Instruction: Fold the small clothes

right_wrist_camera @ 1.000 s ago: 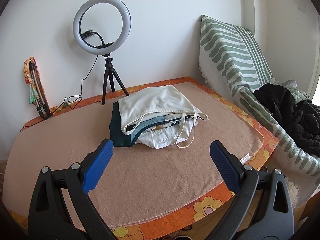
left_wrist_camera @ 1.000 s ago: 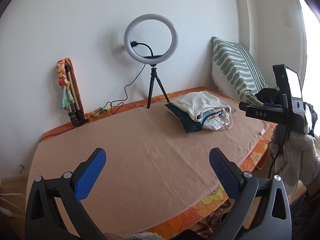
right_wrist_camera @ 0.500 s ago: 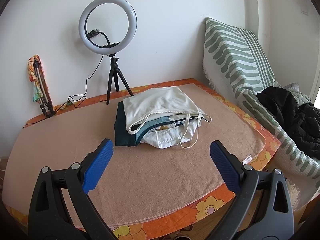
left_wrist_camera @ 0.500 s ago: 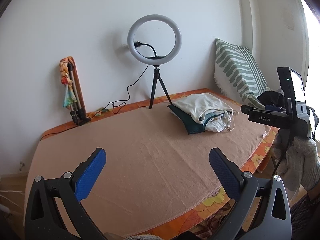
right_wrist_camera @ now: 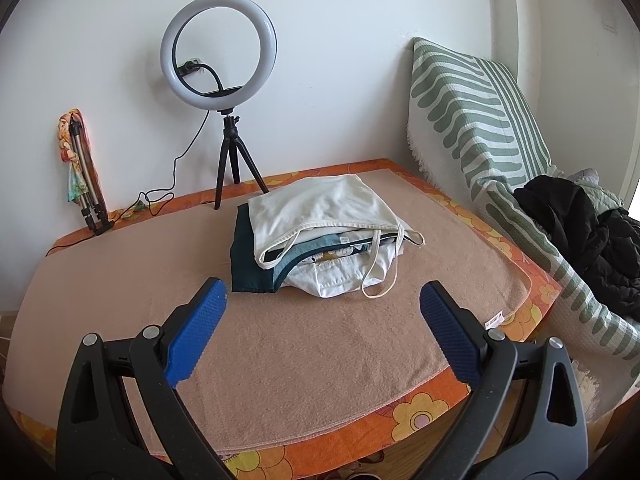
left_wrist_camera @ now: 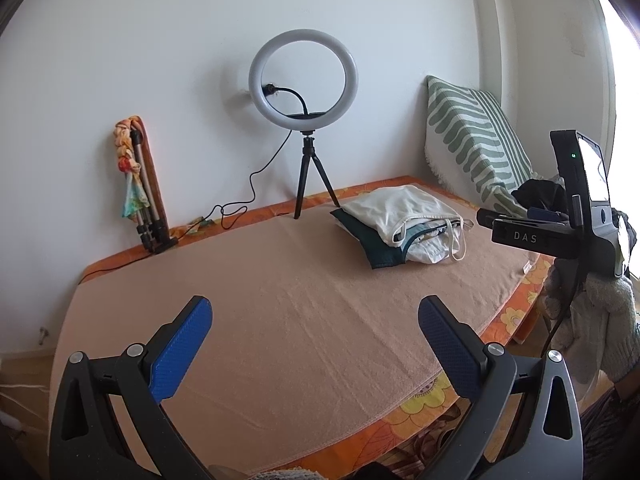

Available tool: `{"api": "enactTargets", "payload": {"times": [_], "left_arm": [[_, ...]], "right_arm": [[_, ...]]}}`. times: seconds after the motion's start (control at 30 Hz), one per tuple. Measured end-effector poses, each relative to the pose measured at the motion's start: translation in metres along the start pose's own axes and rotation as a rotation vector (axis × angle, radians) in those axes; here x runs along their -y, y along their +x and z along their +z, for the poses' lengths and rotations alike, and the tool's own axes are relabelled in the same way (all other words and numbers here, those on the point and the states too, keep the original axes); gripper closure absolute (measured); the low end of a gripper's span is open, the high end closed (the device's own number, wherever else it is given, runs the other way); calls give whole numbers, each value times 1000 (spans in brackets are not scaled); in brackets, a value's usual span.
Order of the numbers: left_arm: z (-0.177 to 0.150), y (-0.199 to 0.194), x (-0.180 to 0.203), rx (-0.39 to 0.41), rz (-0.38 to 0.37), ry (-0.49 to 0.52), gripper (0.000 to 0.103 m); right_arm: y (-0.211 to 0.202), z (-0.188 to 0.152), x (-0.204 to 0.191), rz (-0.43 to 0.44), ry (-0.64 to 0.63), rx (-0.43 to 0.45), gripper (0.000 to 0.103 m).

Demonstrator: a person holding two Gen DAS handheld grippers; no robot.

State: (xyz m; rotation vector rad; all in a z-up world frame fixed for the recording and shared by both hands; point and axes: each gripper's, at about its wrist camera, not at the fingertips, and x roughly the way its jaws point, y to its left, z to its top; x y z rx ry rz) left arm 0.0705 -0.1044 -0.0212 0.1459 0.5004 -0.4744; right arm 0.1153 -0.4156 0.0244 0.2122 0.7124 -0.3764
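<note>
- Left wrist view: left gripper (left_wrist_camera: 314,338) spread wide, nothing between its 2 blue pads (left_wrist_camera: 180,350), hovering over bare tan towel (left_wrist_camera: 280,300). Stack of clothes (left_wrist_camera: 398,224) lies far right on the towel, well apart from the gripper. Ring light (left_wrist_camera: 303,80) on tripod stands by the wall behind. Right gripper's body (left_wrist_camera: 560,224) shows at the right edge, held in a gloved hand (left_wrist_camera: 600,328).
- Right wrist view: right gripper (right_wrist_camera: 322,330) also spread wide, empty, near the stack of clothes (right_wrist_camera: 320,236), not touching. White top on top, dark green piece at the bottom. Striped cushion (right_wrist_camera: 476,112) and black jacket (right_wrist_camera: 584,236) to the right.
</note>
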Motion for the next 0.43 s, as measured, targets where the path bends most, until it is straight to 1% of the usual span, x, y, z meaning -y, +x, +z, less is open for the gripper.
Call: {"api": "enactTargets", "payload": {"times": [0.17,0.43], "left_arm": [[1,-2,2,13,-1,9,0],[2,-3,3,10,-15,11,0]], "right_arm": [[0,2,1,1,-1,4,4],[0,3,1,-4,4,2,4]]}}
